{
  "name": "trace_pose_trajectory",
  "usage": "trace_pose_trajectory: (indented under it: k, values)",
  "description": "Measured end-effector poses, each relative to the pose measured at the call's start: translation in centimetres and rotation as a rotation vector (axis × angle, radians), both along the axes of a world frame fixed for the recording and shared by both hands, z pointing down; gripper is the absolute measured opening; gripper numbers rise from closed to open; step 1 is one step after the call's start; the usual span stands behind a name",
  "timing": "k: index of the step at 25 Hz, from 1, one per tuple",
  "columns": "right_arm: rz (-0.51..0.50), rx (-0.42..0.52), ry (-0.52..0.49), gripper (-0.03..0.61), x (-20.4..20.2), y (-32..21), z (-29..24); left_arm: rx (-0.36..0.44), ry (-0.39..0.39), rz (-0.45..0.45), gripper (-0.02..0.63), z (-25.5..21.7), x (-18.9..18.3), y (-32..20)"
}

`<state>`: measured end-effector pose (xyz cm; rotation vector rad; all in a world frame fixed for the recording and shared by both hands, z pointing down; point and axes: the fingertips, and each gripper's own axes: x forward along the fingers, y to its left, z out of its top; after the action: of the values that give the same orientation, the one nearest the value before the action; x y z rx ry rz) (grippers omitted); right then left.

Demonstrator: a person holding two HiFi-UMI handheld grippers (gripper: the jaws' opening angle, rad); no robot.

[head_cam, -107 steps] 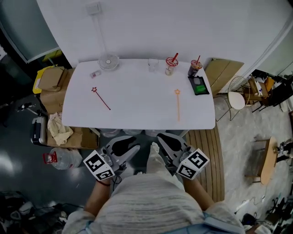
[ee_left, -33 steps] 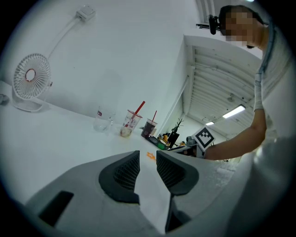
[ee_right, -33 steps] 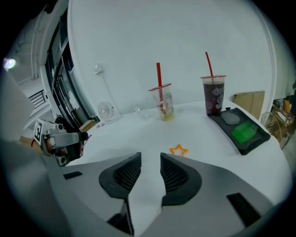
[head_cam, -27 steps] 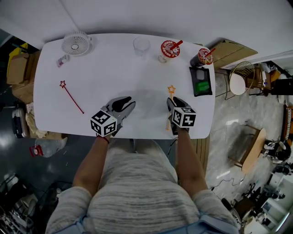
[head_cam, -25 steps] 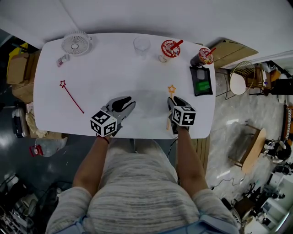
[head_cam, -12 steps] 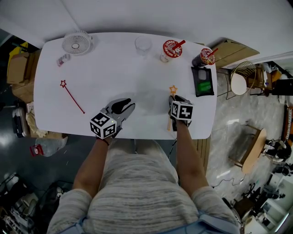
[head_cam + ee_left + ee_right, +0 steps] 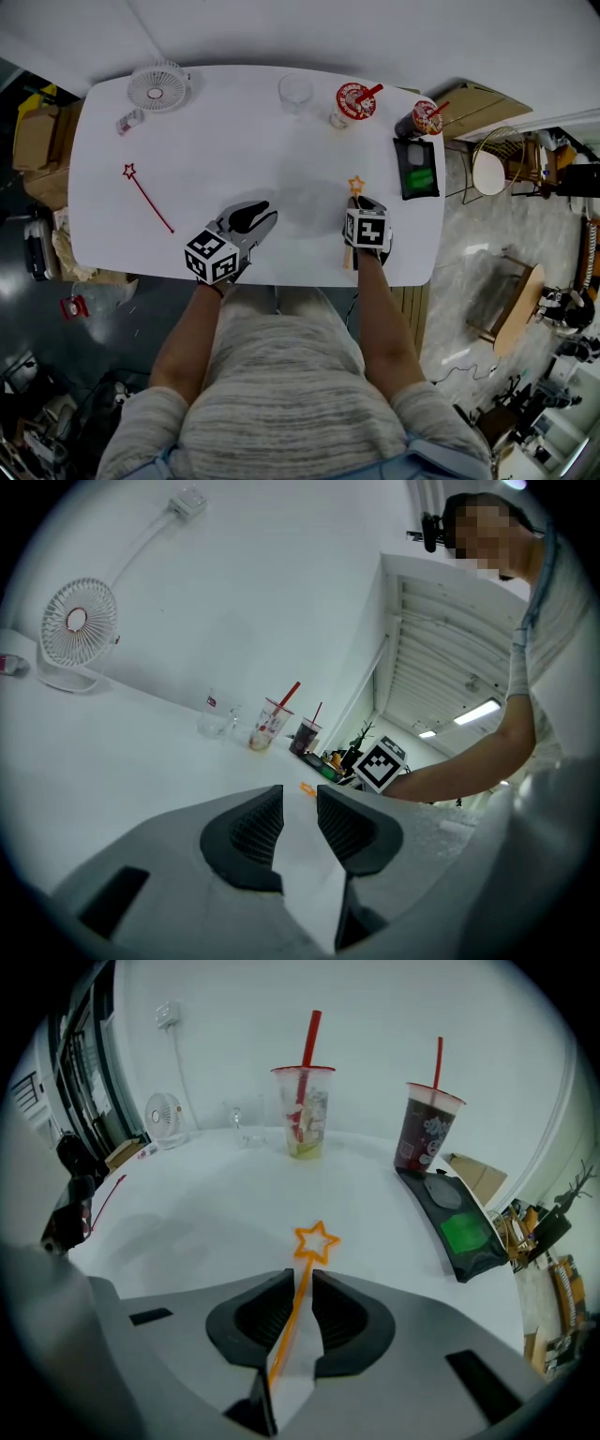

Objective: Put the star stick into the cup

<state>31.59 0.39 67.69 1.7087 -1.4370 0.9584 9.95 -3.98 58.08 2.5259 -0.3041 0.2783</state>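
Straddling the orange star stick [image 7: 306, 1271], the right claw [image 7: 303, 1283] sits low over the counter [image 7: 234, 141] with its jaws narrow. The shaft runs between the pads, and a sliver of gap shows on each side at the tips. The stick lies flat on the counter near the front right edge. Its star head points away from the person, just beyond the jaw tips, and its tail shows behind the claw in the head view.

The left claw [image 7: 300, 799] is empty, with a moderate gap between the jaws. It hovers over bare counter left of the right claw [image 7: 356, 202], well apart from it.

Along the far edge stand a clear cup [image 7: 295, 92], a red-straw cup [image 7: 352, 98] just beside it and a dark cup [image 7: 422, 117] further right — all well apart from the orange stick. A red stick [image 7: 148, 199] lies flat at the left. A fan [image 7: 157, 88] stands at the far left corner.
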Motion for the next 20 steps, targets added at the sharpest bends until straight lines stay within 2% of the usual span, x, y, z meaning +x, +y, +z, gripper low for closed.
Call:
trace_pose_trajectory:
  k: [4, 10, 20]
  values:
    - [-0.033, -0.018, 0.035, 0.027, -0.62, -0.17, -0.01, -0.003, 0.002, 0.003, 0.121, -0.08, 0.06, 0.02]
    - [-0.035, -0.018, 0.014, 0.024, -0.64, -0.17, 0.07, -0.002, 0.005, 0.001, 0.121, -0.16, -0.35, -0.17]
    - [-0.095, -0.018, 0.016, 0.021, -0.7, -0.24, 0.0, -0.003, 0.0, -0.001, 0.121, -0.05, -0.79, -0.28]
